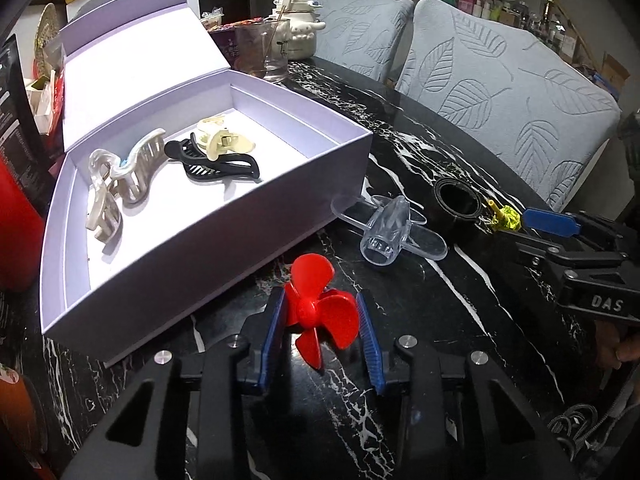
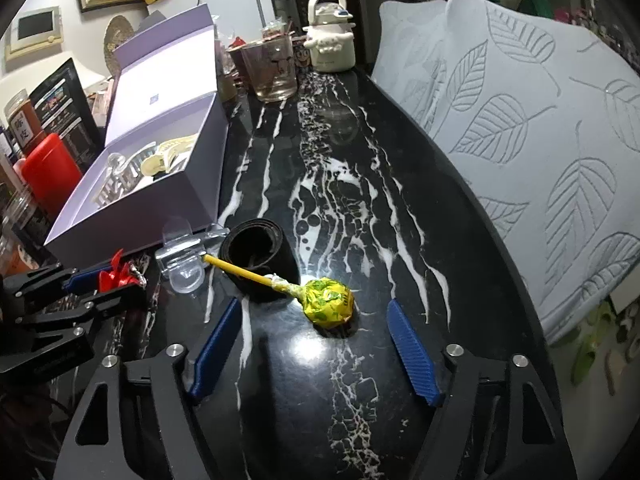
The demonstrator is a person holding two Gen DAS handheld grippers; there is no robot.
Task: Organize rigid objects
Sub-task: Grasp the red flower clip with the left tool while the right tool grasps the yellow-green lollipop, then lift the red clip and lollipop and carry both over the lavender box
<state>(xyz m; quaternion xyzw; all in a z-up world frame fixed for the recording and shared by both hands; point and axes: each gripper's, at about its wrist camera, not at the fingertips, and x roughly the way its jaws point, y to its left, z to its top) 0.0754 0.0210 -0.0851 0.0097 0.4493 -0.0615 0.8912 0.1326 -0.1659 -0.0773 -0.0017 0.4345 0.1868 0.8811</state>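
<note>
From the left wrist view, my left gripper (image 1: pixel 322 334) has its blue pads closed in on the red propeller (image 1: pixel 320 312), one pad against each side of it, so I read it as clamped. The propeller sits on the black marble table (image 1: pixel 460 300) just in front of the open lavender box (image 1: pixel 224 236), which already holds a pearly claw clip (image 1: pixel 120 184), a black one (image 1: pixel 224 164) and a cream one (image 1: pixel 222 140). I judge the propeller light, stiff plastic with thin blades that could flex or slip — a hold nearer the hub would be steadier than one on the blade tips. Beyond it lie a clear plastic clip (image 1: pixel 394 232), a black ring of tape (image 1: pixel 458 202) and the lollipop (image 1: pixel 508 218), with the right gripper (image 1: pixel 560 232) coming in at the right edge.

From the right wrist view, my right gripper (image 2: pixel 316 344) stands with its fingers well apart, empty, and the yellow-wrapped lollipop (image 2: pixel 328 306) lies between and just ahead of them on the table. Its stick rests across the black ring of tape (image 2: pixel 260 260). I expect the candy head to be hard and light under a crinkly, slippery wrapper — I would close on the round head, not the thin stick. At the left, the left gripper (image 2: pixel 108 280) shows the red propeller (image 2: pixel 114 274) between its pads.
</note>
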